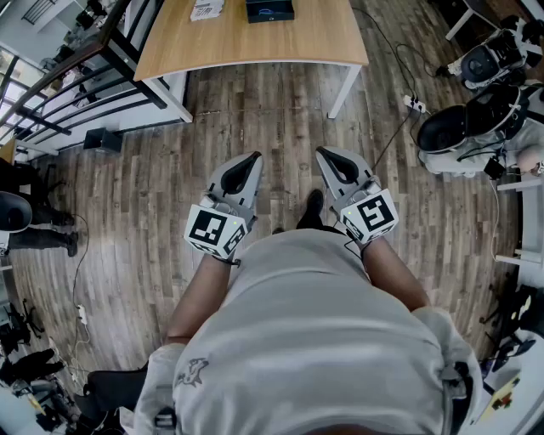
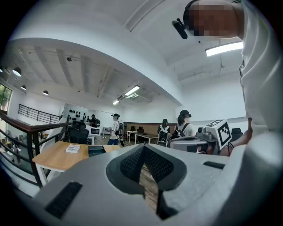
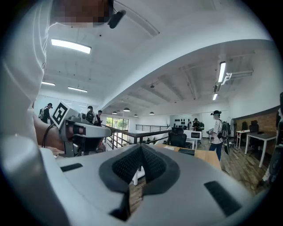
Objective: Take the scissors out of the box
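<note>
The left gripper (image 1: 253, 160) and the right gripper (image 1: 324, 154) are held close in front of the person's pale grey shirt (image 1: 314, 340), both pointing level over the floor (image 1: 153, 178) of brown, grainy wooden planks. Each is a smooth, matt grey plastic shell that narrows to a rounded beak, and each carries a white cube with black square markers, the left cube (image 1: 217, 231) and the right cube (image 1: 371, 215). In both gripper views the jaws are pressed together at the tips with nothing between them; their dark pads (image 2: 132, 163) have a fine ribbed, mesh-like surface. Well ahead stands a table (image 1: 255, 42) with a light wood-grain top and white legs. On its far part lies the box (image 1: 270, 9), flat, dark and rectangular, and near it a white printed booklet (image 1: 207, 9) whose text is too small to read. The scissors cannot be made out from here.
</note>
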`<state>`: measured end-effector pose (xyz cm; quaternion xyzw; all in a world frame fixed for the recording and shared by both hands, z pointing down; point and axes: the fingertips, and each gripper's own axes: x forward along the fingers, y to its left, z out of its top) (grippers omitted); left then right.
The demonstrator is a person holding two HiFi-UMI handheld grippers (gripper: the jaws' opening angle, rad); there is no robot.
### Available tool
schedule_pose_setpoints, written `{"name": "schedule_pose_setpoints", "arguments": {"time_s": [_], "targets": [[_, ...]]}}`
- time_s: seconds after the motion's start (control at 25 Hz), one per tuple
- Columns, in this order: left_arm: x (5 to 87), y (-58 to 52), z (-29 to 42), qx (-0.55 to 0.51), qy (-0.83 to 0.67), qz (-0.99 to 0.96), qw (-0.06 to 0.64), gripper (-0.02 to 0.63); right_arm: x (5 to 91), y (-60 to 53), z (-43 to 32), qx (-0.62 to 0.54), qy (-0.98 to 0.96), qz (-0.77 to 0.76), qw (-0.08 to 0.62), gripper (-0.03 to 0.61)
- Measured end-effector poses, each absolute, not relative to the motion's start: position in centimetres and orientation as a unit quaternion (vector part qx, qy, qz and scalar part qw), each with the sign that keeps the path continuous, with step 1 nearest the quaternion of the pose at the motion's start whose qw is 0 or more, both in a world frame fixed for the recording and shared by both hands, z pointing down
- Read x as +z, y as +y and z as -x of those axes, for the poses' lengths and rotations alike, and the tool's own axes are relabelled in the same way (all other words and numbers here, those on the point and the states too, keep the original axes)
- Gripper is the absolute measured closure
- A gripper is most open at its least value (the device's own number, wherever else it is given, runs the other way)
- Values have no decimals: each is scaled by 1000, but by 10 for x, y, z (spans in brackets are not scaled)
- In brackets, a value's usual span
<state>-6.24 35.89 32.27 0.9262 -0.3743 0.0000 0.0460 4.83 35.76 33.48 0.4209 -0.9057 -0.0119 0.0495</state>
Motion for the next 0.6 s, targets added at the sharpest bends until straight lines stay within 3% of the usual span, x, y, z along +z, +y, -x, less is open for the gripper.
{"name": "schedule_pose_setpoints", "arguments": {"time_s": [0.6], "targets": [[326, 342, 75, 1, -387, -920, 54, 609, 336, 340, -53, -15, -898, -436, 48, 574]]}}
